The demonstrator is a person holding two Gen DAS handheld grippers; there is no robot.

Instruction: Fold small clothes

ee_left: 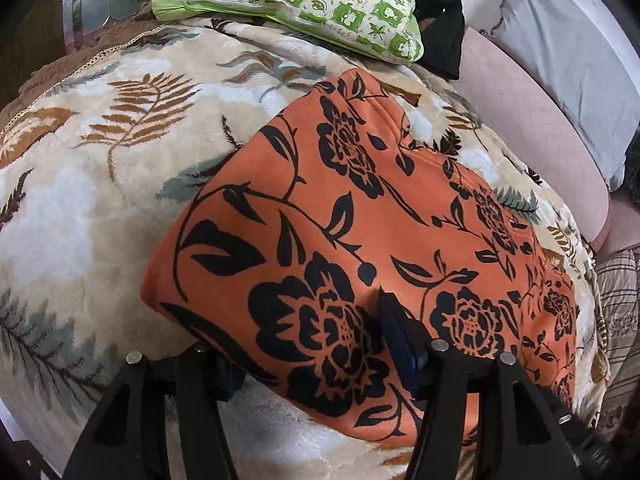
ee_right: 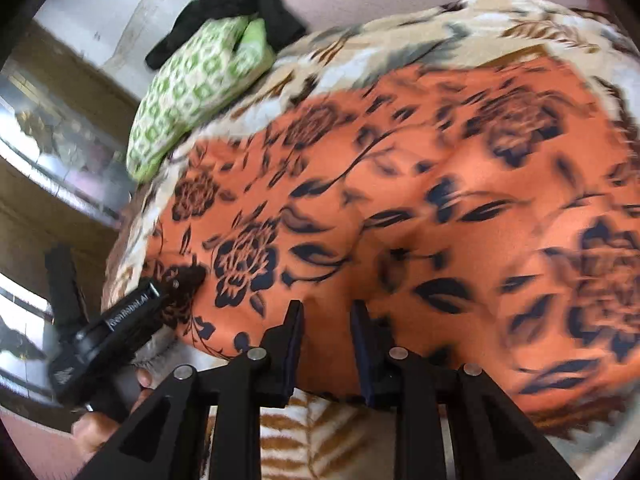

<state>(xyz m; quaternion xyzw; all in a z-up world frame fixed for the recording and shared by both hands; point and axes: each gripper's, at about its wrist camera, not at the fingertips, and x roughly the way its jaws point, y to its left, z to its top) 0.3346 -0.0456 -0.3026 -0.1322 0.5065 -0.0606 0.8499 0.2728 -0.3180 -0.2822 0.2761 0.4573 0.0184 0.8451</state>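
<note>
An orange garment with black flowers lies folded flat on a cream leaf-print blanket. My left gripper straddles its near edge, jaws wide apart: the right finger rests on top of the cloth, the left finger is under its edge. In the right wrist view the same garment fills the frame, blurred. My right gripper is at its near edge, jaws a little apart with nothing between them. The left gripper shows at the garment's left corner.
A green-and-white patterned cushion and a black cloth lie at the far end of the blanket. A pink sheet and grey pillow are to the right. A striped cover lies at the right edge.
</note>
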